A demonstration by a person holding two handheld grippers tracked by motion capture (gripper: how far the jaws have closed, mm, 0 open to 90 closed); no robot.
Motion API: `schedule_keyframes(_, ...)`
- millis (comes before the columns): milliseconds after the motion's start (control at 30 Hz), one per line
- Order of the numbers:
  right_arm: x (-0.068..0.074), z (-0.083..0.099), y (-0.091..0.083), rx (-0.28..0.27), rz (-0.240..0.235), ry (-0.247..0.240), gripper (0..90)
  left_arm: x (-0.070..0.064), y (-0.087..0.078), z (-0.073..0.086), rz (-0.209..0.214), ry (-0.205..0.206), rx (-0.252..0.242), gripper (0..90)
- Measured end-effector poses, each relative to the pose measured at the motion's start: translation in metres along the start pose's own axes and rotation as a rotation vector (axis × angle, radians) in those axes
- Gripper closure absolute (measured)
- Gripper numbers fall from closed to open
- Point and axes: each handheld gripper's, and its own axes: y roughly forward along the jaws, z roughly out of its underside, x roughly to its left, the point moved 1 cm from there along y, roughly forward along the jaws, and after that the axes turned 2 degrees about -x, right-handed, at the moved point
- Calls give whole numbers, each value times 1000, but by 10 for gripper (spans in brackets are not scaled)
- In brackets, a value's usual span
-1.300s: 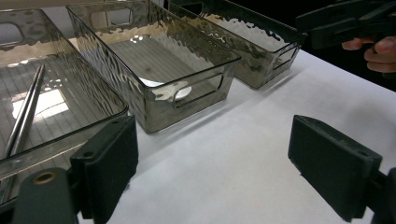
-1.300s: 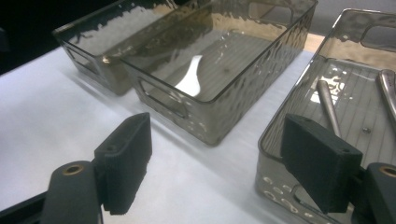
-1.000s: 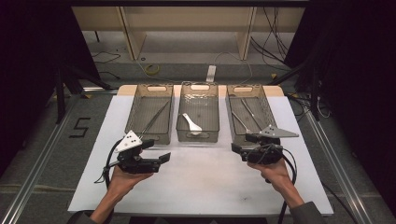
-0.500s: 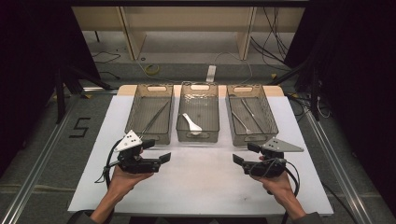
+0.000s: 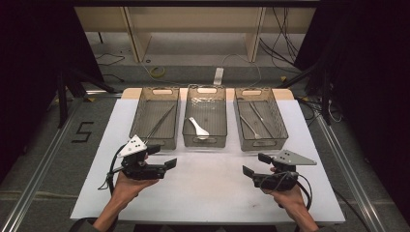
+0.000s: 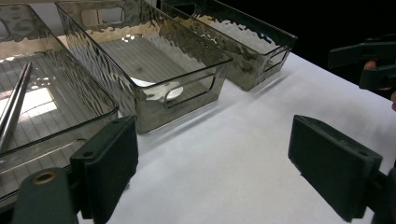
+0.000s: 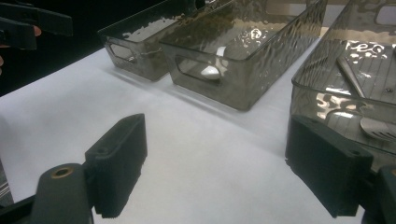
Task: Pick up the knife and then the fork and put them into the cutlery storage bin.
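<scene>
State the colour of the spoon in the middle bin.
White; the spoon shows best in the high view.

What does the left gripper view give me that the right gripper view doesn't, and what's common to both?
Left gripper view alone: the chopsticks lying in the left bin. Right gripper view alone: the metal utensils lying in the right bin. Shared: the middle bin with the white spoon seen through its wall, the white table cover, and each camera's own open gripper with the other gripper at the frame edge.
</scene>
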Motion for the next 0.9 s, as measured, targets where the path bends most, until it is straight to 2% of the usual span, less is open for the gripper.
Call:
schedule_keyframes(133,-2,4,-3,-5,13,19,218,0,0,0,3,-2,-2,155)
schedule_keyframes(467,1,8,-5,10,42,-2,214,-1,1,0,14,1,6,152)
schedule_keyframes(900,2,7,-5,4,47,-15,214,-1,1,0,13,1,6,152)
